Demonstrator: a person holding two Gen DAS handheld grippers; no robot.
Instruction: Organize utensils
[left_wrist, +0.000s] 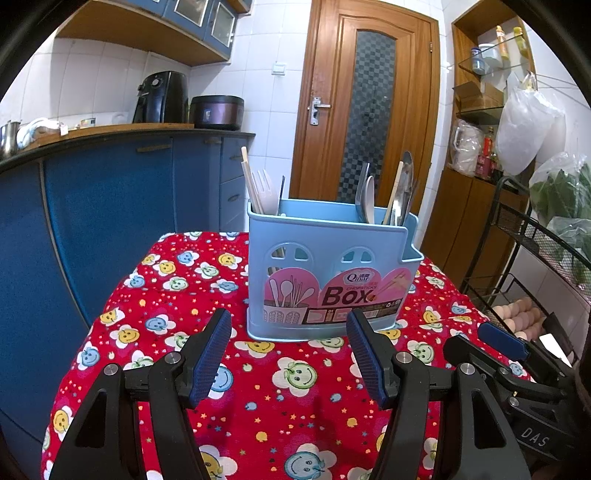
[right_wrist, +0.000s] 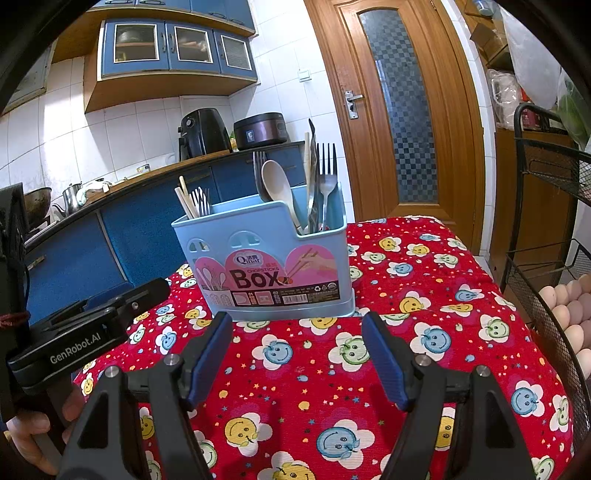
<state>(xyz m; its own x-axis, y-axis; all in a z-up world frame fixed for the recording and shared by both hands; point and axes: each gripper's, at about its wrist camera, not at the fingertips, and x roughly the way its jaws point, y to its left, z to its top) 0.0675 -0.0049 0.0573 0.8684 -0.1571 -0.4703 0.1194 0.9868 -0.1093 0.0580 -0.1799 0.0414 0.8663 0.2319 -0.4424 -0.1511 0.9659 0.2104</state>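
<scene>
While both tongs, left (left_wrist: 290, 354) and right (right_wrist: 297, 356), hover open and empty, the box (left_wrist: 328, 273) stands mid-desk (left_wrist: 258, 406), utensils (right_wrist: 317, 184) upright inside: light, stiff, slippery metal, probably best pinched by protruding stems.

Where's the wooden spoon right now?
In the right wrist view, the wooden spoon stands bowl-up in the right-hand compartment of the blue utensil box, left of the metal fork.
</scene>
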